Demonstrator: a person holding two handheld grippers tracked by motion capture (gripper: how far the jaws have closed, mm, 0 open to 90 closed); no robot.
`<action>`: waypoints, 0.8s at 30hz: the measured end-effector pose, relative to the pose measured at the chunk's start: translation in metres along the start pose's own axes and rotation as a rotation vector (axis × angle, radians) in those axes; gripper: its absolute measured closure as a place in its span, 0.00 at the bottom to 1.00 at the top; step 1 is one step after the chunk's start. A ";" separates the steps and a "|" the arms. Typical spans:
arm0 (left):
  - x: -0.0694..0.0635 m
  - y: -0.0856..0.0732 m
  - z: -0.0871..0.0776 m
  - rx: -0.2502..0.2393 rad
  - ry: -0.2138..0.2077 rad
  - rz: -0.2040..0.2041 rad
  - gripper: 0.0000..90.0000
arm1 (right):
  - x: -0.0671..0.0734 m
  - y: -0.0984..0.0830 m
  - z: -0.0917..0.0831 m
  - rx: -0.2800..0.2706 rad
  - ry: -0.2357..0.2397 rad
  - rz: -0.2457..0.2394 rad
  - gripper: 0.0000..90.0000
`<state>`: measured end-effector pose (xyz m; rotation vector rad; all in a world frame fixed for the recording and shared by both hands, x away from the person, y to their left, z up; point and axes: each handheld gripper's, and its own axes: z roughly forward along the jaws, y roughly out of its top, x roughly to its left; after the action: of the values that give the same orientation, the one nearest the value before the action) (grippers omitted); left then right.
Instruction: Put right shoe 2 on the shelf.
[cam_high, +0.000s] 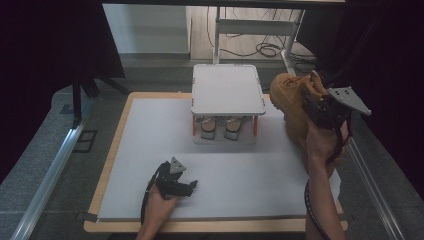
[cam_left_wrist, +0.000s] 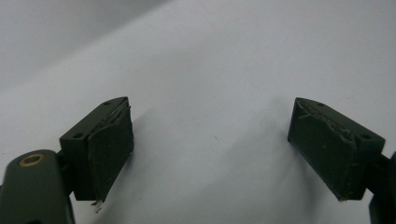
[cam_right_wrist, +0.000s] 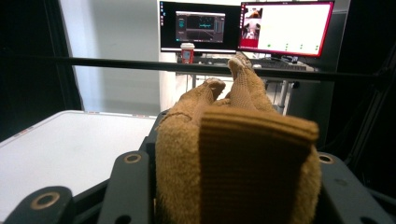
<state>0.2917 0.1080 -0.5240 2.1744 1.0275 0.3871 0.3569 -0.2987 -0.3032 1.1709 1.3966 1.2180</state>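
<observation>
A tan suede boot hangs above the table's right edge, beside the white rack. My right gripper is shut on the boot's ankle collar. In the right gripper view the boot sits between both black jaws, with its tongue and laces pointing away. A pair of grey shoes stands on the rack's lower shelf, and the top shelf is bare. My left gripper rests low on the white mat near the front. Its jaws stand wide apart in the left gripper view with nothing between them.
The wooden table edge frames the mat. Two monitors and a red cup stand on a desk beyond a black bar. Cables lie on the floor behind the rack. Dark curtains close both sides.
</observation>
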 end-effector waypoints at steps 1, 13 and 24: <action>0.000 0.000 0.000 0.000 0.000 0.000 0.16 | 0.000 0.000 0.000 0.000 0.000 0.000 0.60; 0.000 0.000 0.000 -0.003 0.001 0.000 0.16 | 0.019 0.015 0.005 -0.023 0.036 -0.023 0.60; 0.000 0.000 0.000 -0.004 0.001 0.000 0.16 | 0.041 0.022 0.013 -0.033 0.080 -0.026 0.60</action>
<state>0.2917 0.1079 -0.5243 2.1710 1.0264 0.3895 0.3667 -0.2554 -0.2844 1.0892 1.4408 1.2771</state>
